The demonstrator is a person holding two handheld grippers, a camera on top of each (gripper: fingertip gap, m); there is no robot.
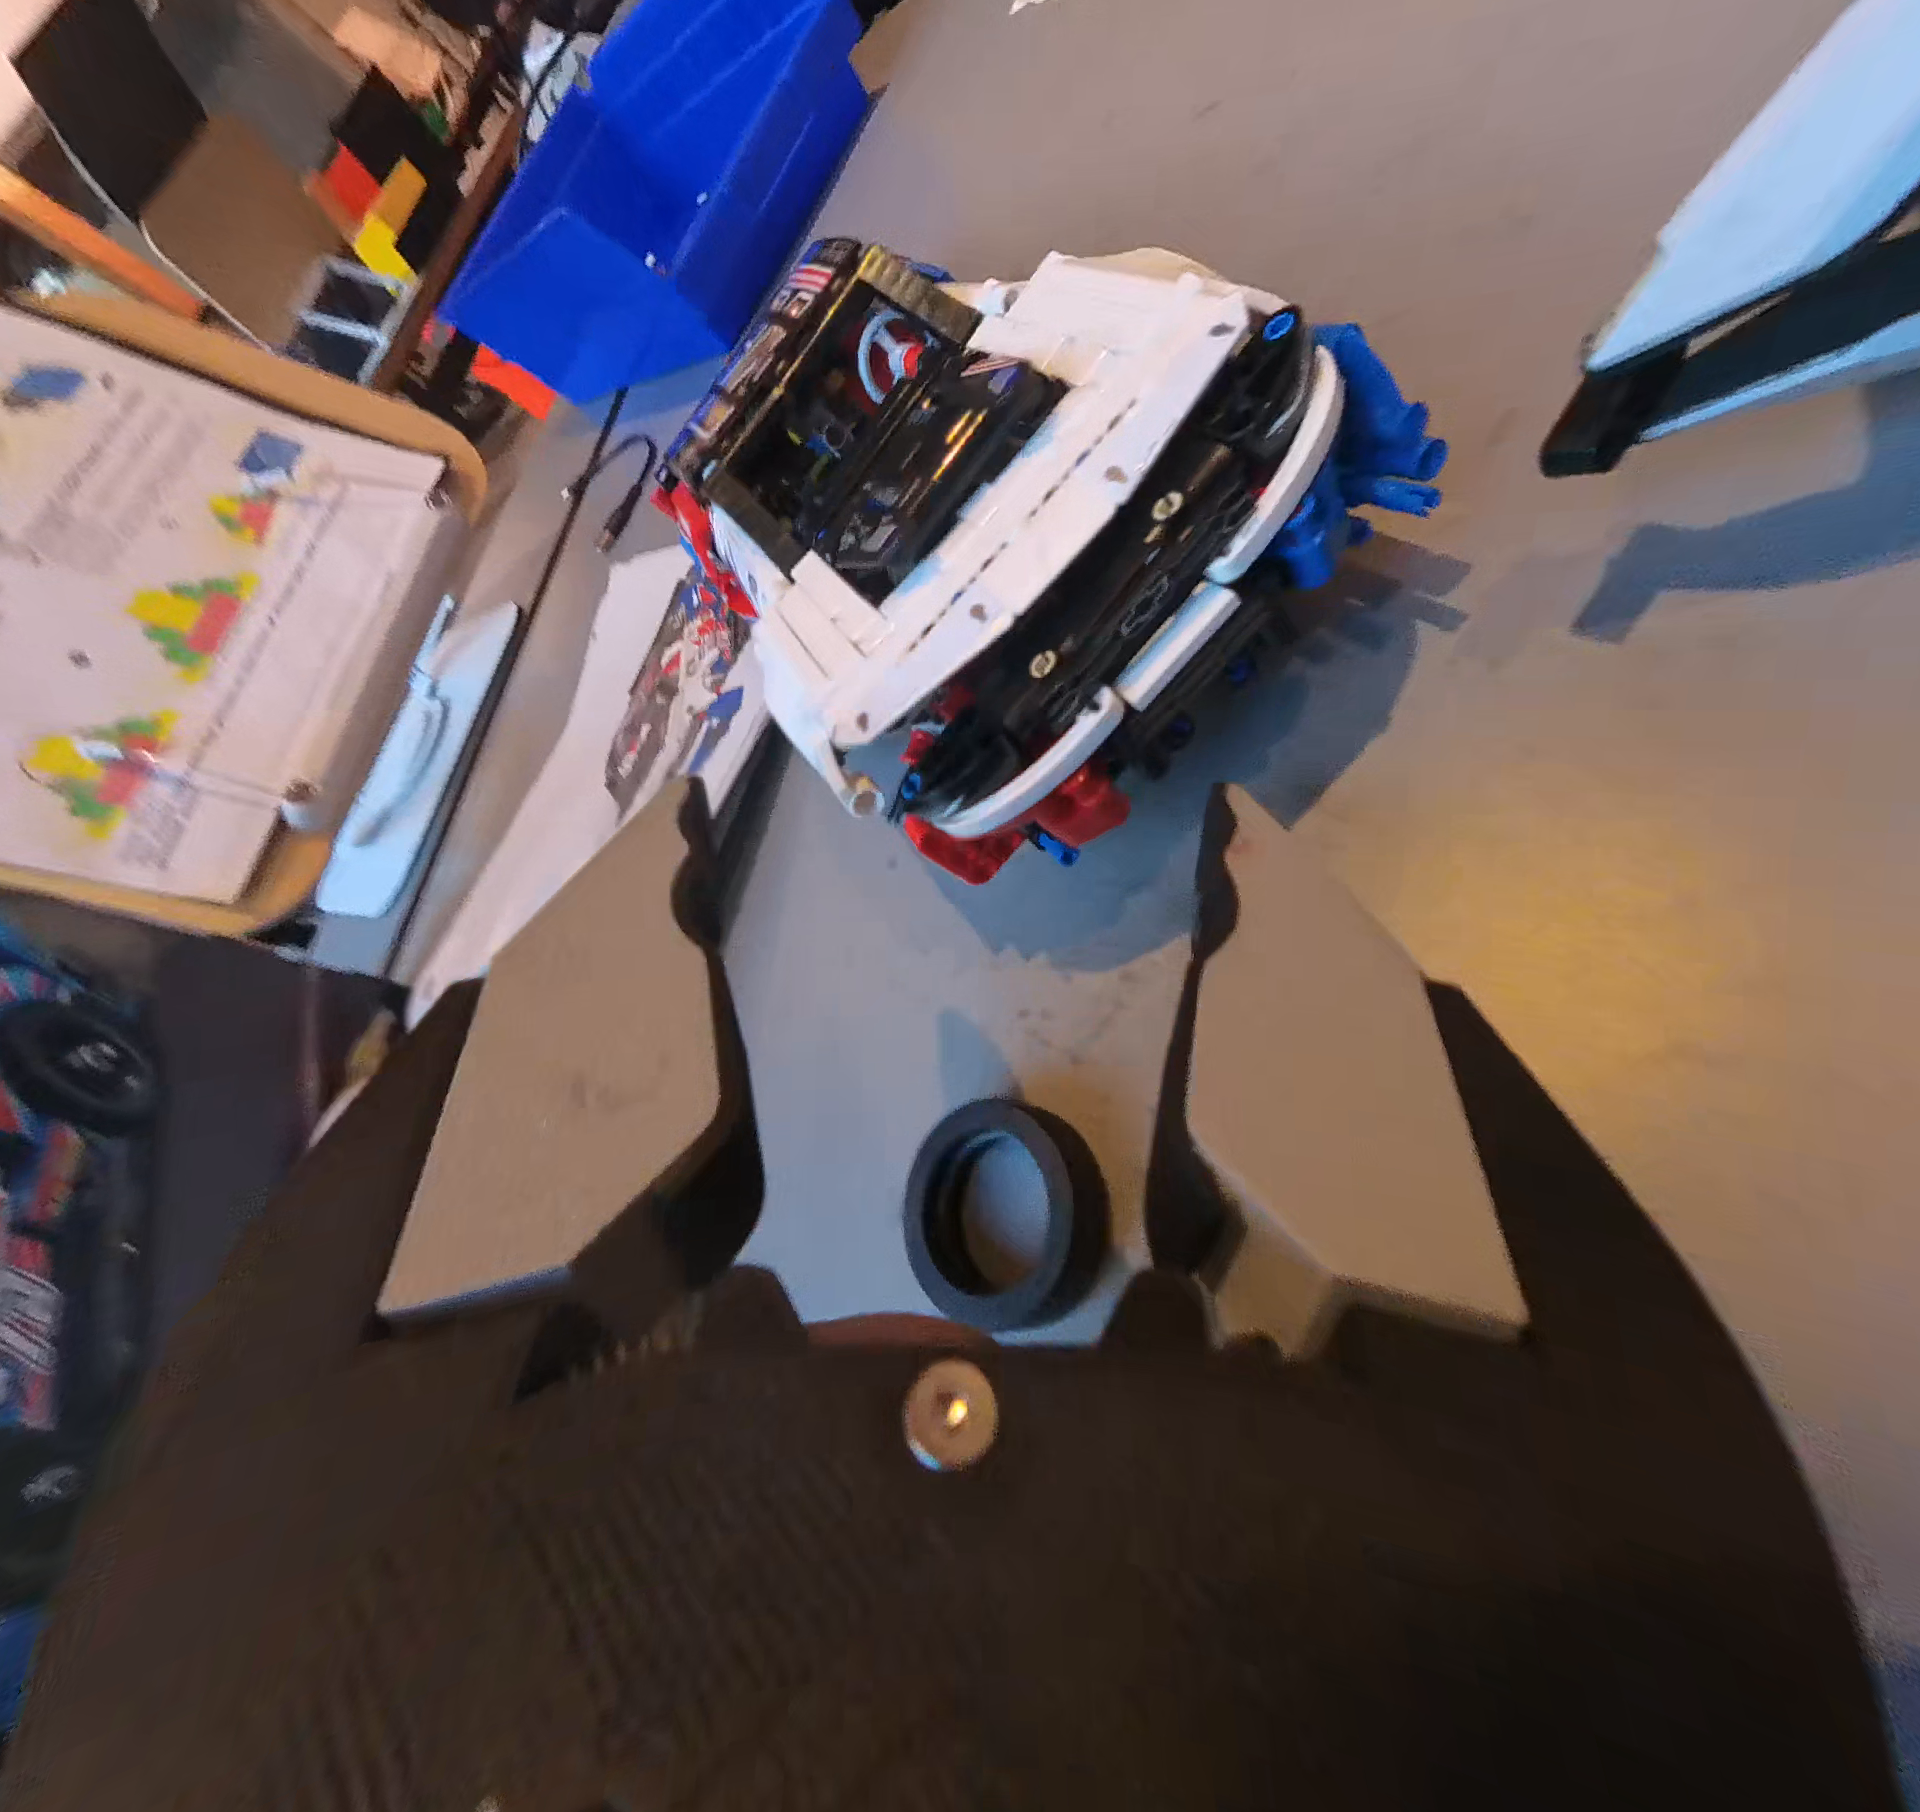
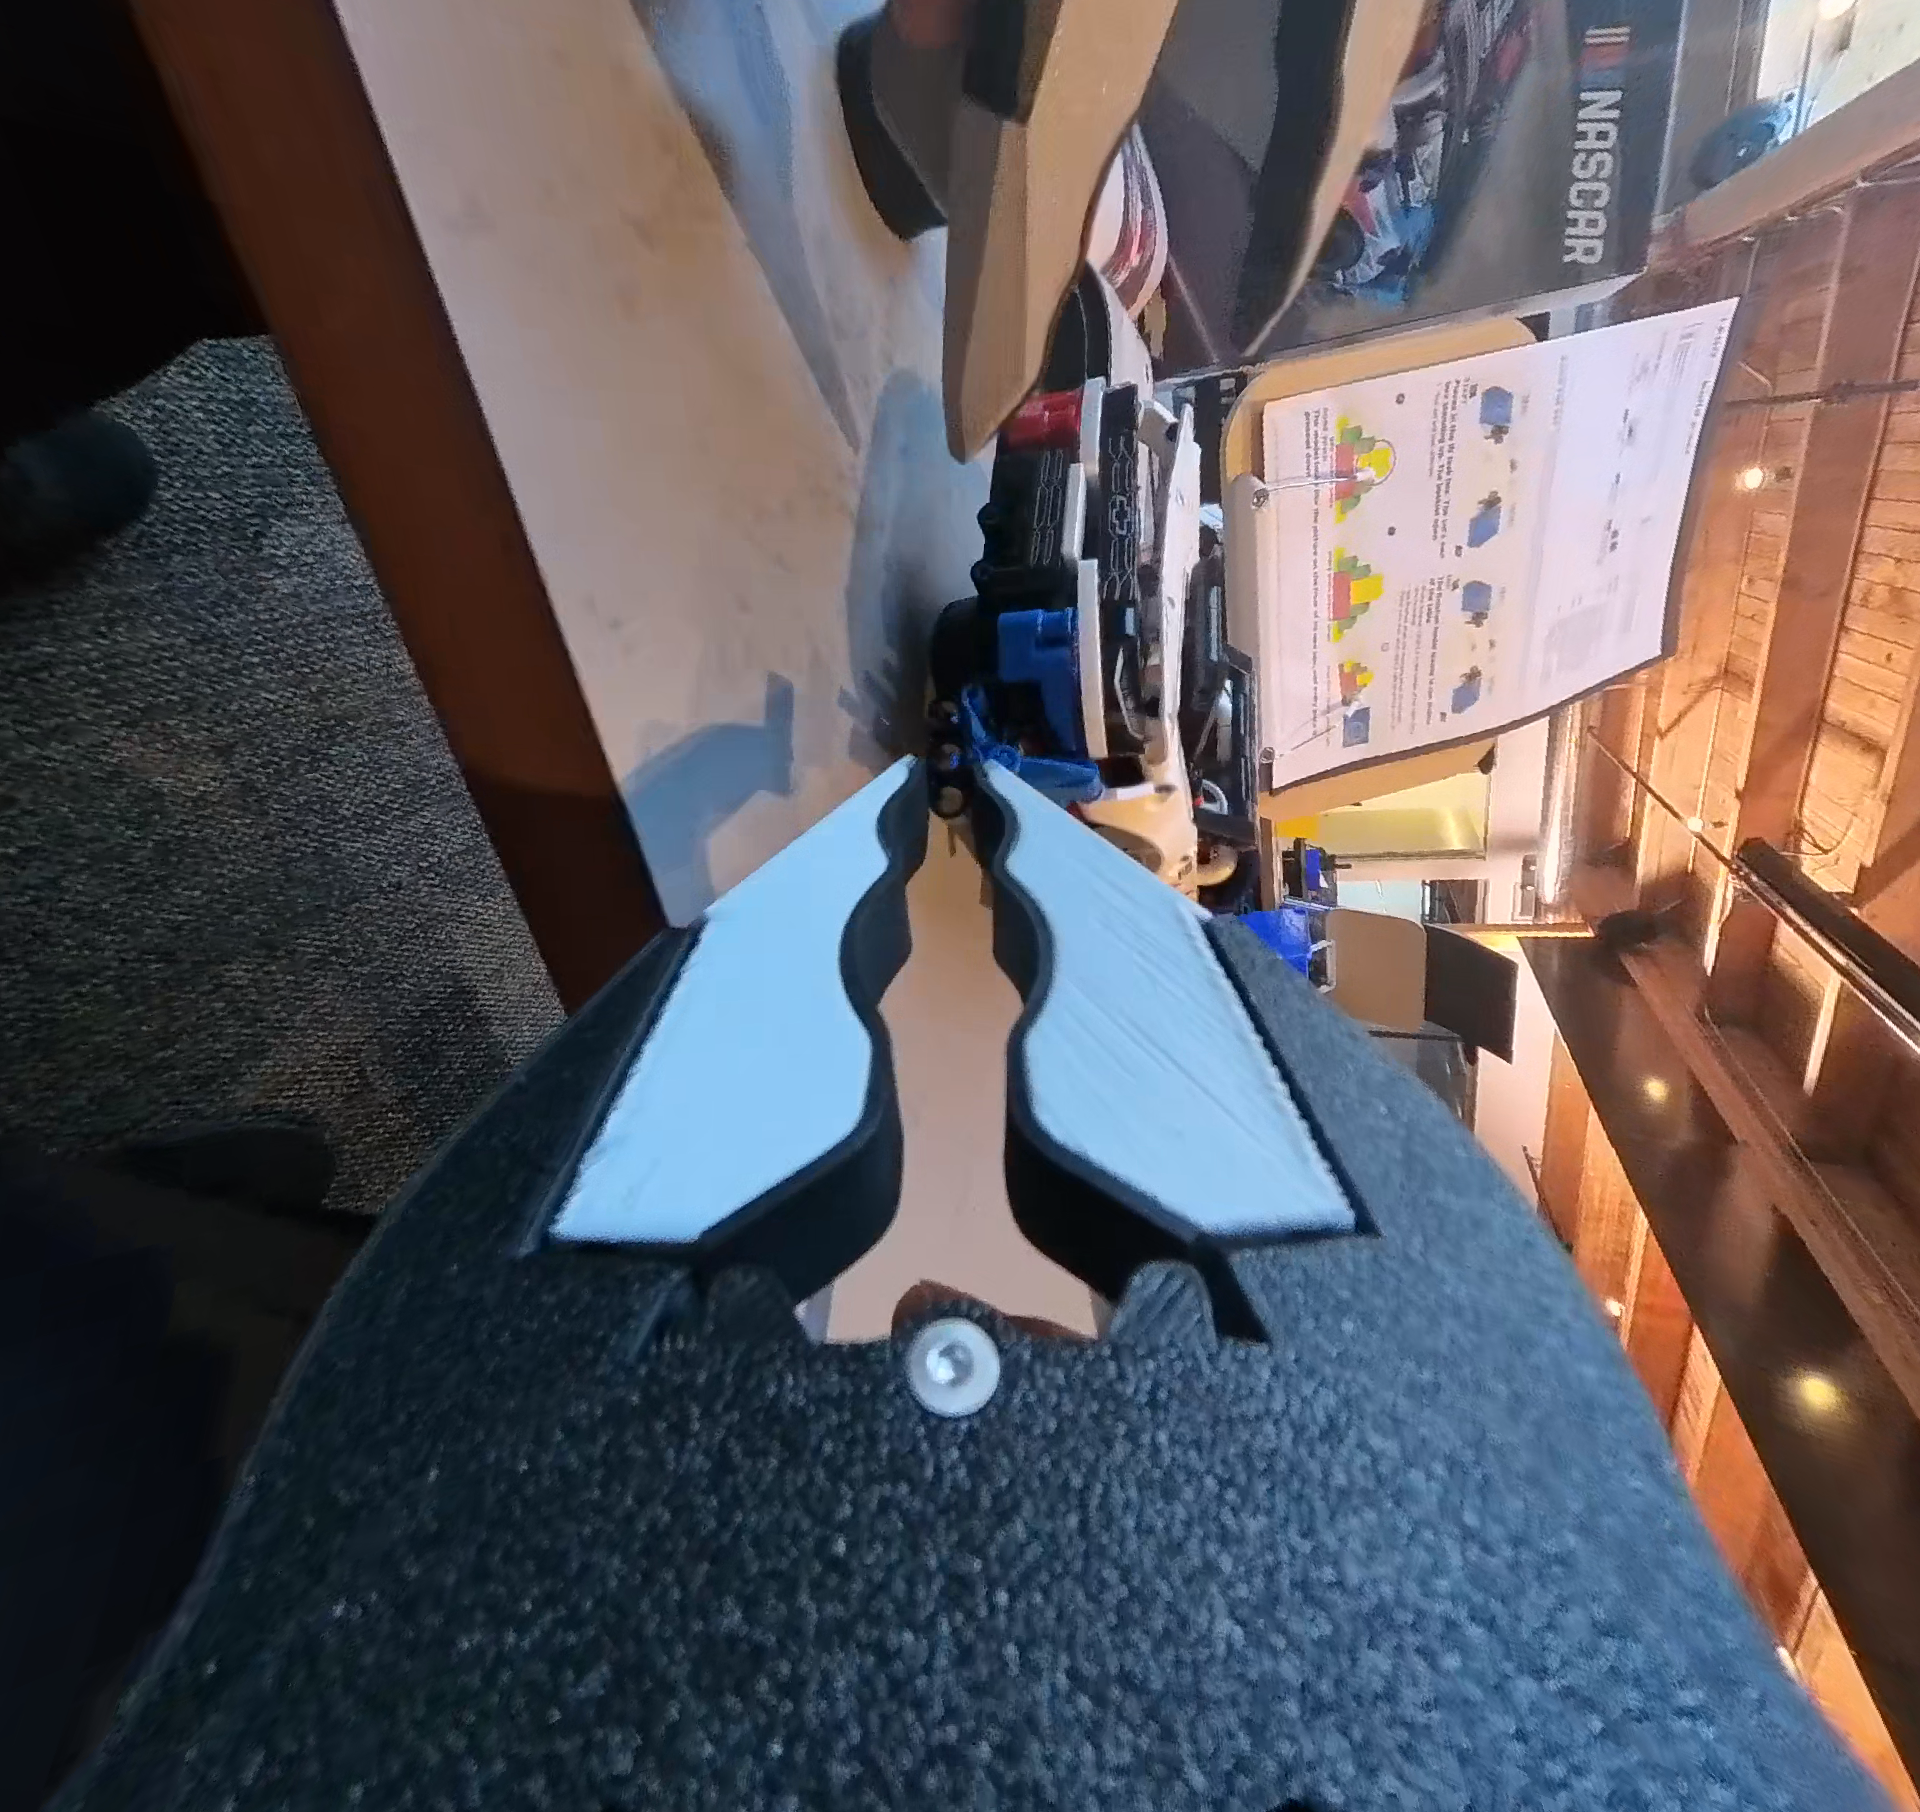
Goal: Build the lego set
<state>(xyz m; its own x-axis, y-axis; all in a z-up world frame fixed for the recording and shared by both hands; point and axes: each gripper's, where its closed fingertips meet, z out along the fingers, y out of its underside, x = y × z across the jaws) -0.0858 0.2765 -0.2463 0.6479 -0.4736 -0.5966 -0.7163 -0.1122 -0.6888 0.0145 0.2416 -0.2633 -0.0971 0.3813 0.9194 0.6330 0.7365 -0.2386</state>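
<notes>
Left wrist view looks steeply down along its own fingers at the table (image 1: 1558, 204), lego car (image 1: 997, 536) near, frame tilted. Right wrist view sits low near the table (image 2: 582, 328) edge, rolled about sideways, car's front end (image 2: 1070, 557) close ahead. The 2 views share car, table, and instruction sheet (image 1: 156, 609) (image 2: 1475, 536).

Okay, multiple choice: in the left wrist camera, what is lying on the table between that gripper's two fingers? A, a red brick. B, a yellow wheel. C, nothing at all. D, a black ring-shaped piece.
D: a black ring lies flat on the table between the open fingers of the left gripper, short of the lego car.
</notes>
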